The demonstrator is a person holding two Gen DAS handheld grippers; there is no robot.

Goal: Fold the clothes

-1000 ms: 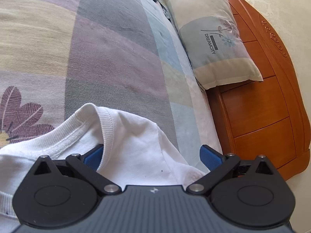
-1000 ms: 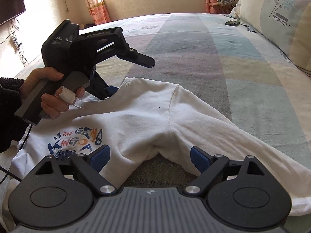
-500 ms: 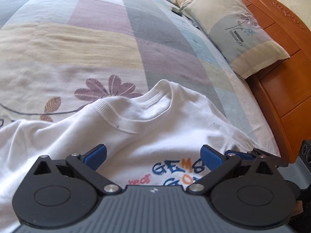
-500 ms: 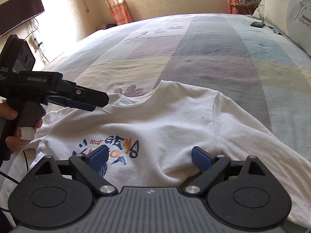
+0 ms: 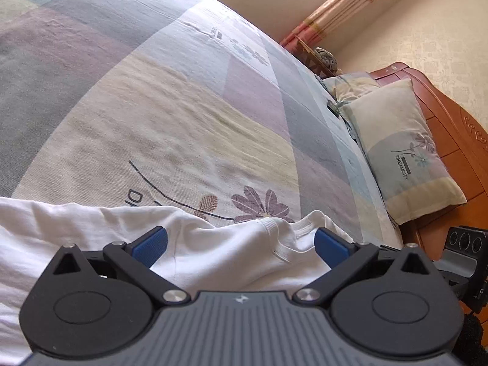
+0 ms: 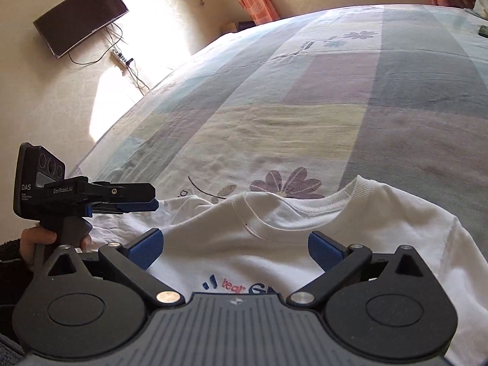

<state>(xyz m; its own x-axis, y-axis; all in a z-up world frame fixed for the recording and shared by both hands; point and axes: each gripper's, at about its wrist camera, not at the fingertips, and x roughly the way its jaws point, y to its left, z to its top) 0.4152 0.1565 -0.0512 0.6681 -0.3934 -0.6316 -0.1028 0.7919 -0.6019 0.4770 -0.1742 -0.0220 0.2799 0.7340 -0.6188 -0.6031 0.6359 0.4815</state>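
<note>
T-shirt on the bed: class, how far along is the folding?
Done: the T-shirt lies spread face up on the bed. In hand: nothing; the left gripper is open, the right gripper's jaws are opening, empty. Left: every fold.

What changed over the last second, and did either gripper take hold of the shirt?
Both grippers swung left along the shirt: the left gripper from the collar's right side to its left shoulder, the right gripper from the armpit to below the collar, its jaws opening. Neither grips cloth. The shirt stayed flat on the bed, print up.
</note>
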